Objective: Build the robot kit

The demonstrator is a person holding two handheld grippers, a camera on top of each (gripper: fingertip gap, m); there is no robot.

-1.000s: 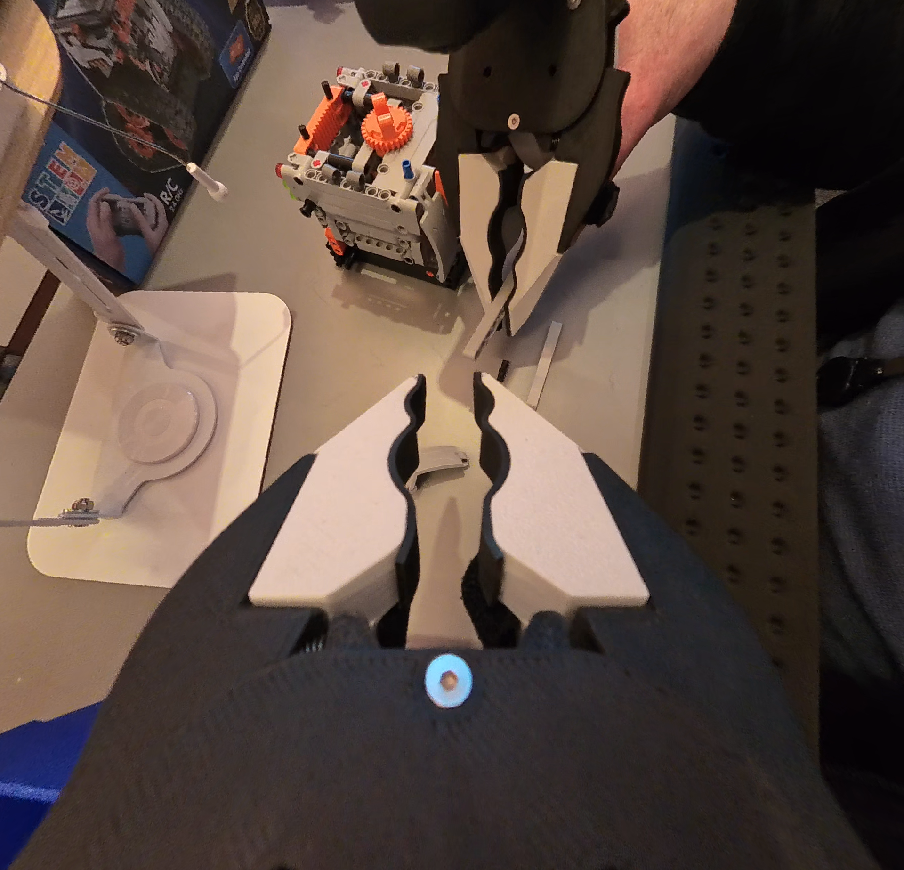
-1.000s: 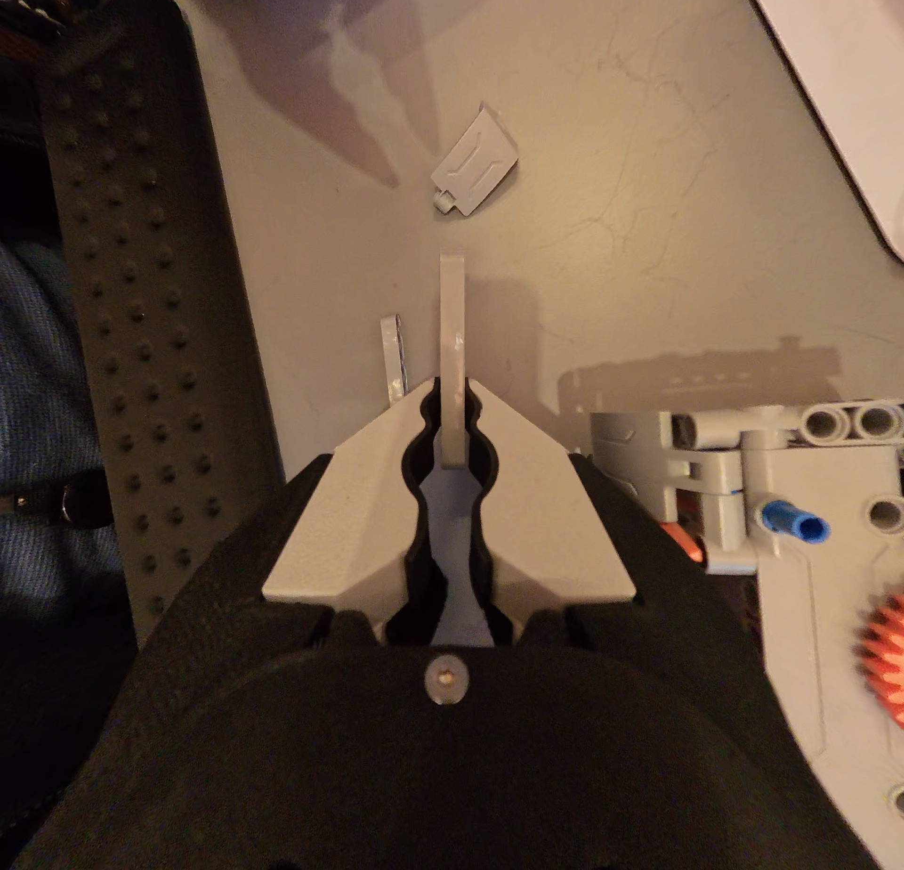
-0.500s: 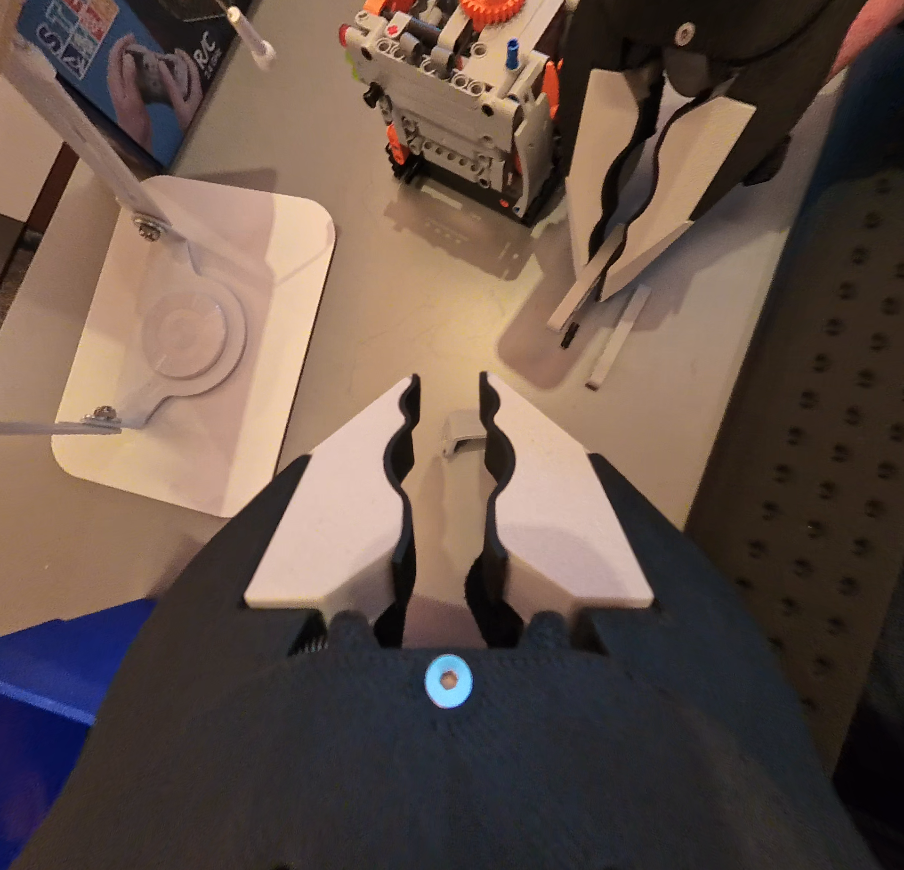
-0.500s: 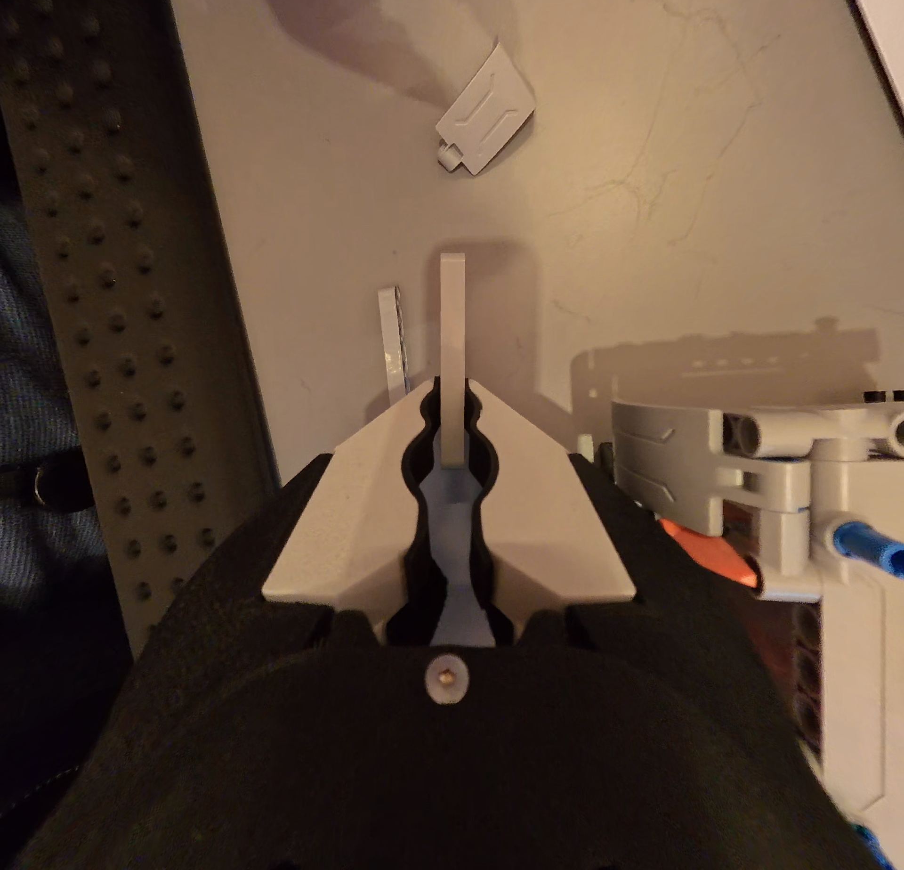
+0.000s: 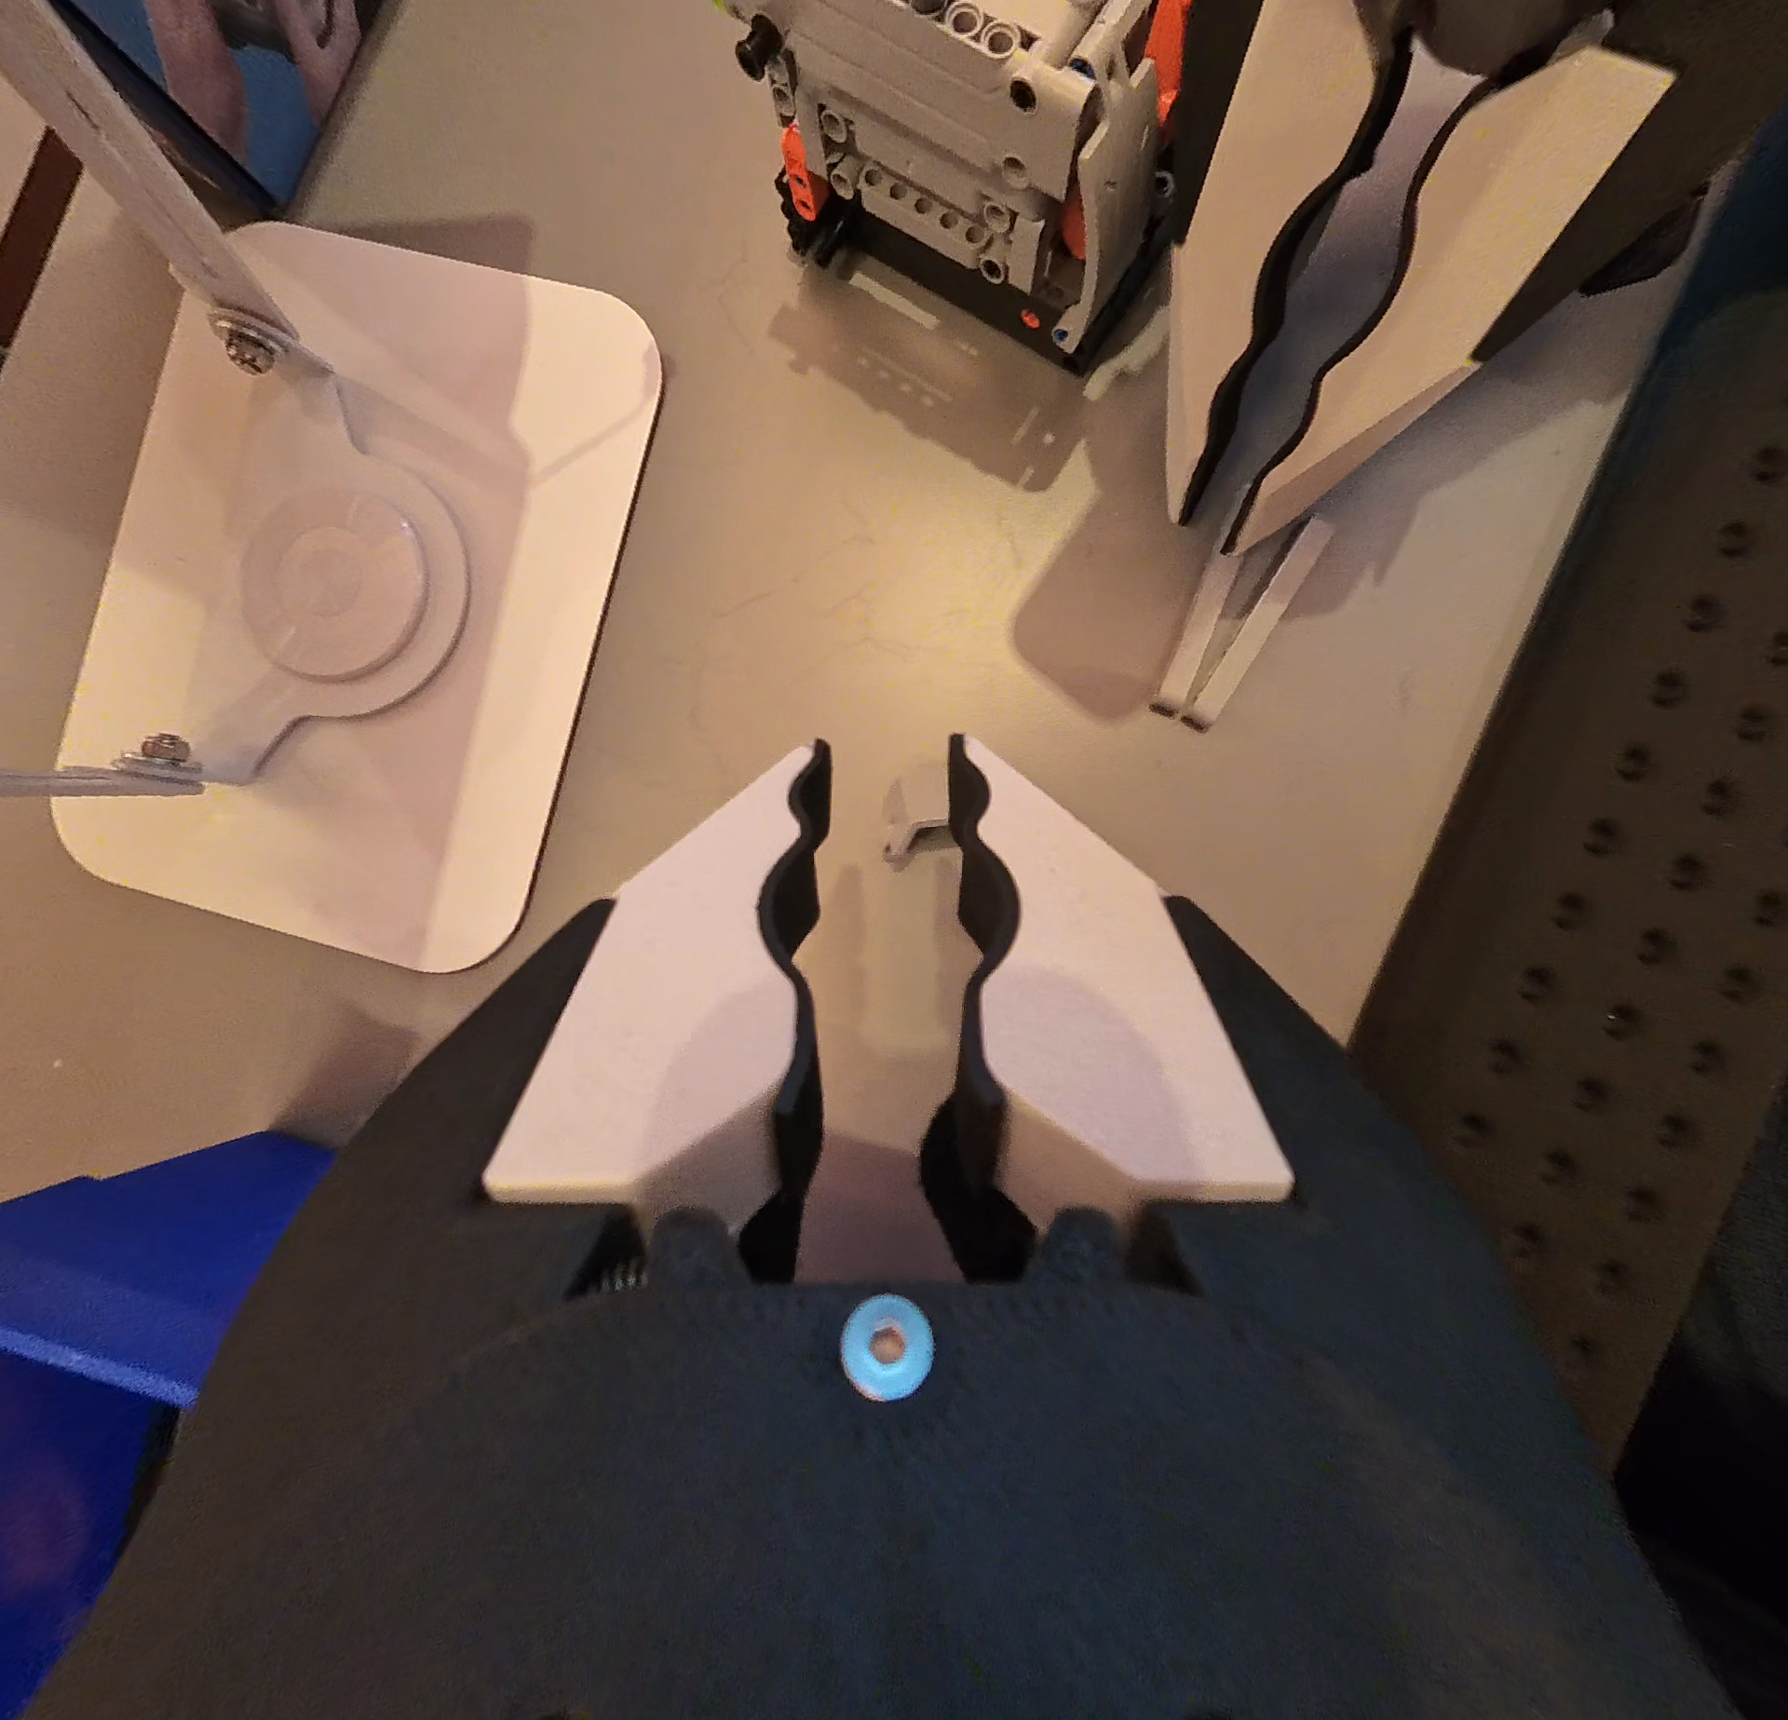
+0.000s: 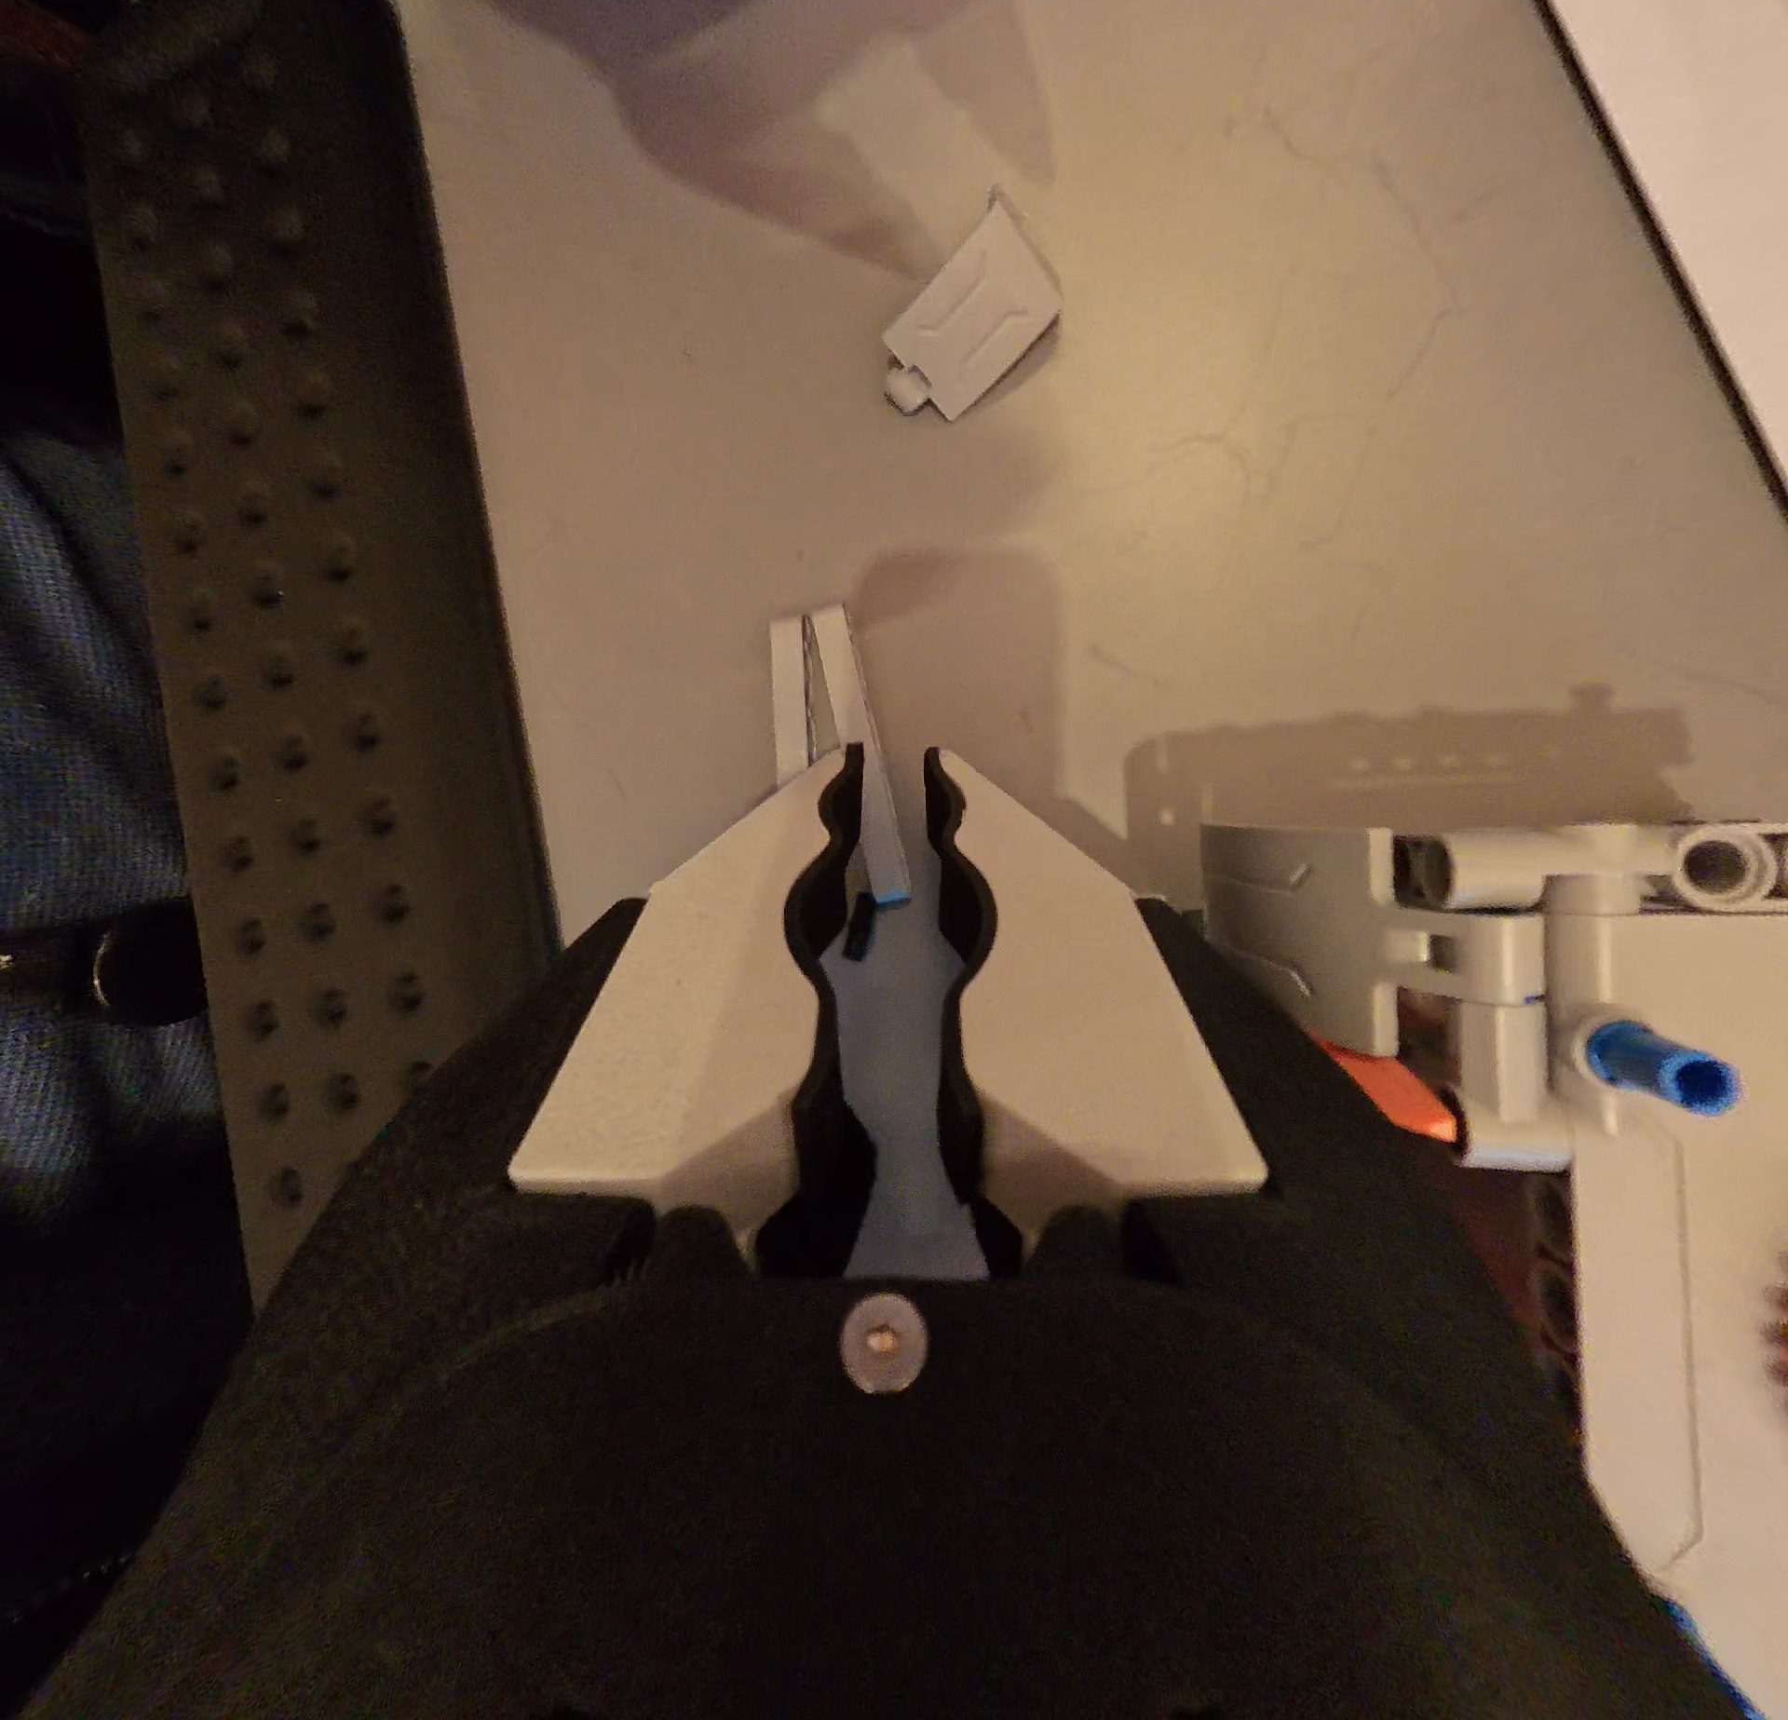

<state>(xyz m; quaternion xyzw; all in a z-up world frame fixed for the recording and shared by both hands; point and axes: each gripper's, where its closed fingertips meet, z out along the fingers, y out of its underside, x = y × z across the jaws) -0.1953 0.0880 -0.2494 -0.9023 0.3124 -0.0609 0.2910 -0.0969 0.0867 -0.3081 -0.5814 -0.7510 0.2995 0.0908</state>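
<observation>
Grey beam [image 6: 876, 803]: we see it between our right gripper [image 6: 888, 754] fingers, narrowly parted, beside a second strip [image 6: 786, 692]. Left gripper [image 5: 888, 754], parted, empty, over small grey panel [image 5: 914, 808].

I take the grey brick-built model [image 5: 968, 126] as my mark; it stands upright on the grey tabletop [image 5: 822, 561], with orange parts at its sides and a blue pin [image 6: 1645, 1079] sticking out near its top. Left of the model I see a white stand base [image 5: 542, 513] with a metal arm [image 5: 135, 164] bolted to it, and beyond that a printed box [image 5: 242, 48]. Nearer me than the model lies a small grey panel piece [image 5: 914, 808]. Right of the model two thin pale strips [image 5: 1229, 629] lie side by side, touching at one end, beside a dark studded mat [image 5: 1596, 900]. A blue bin [image 5: 116, 1287] sits well apart from the model, nearest me on the left.
</observation>
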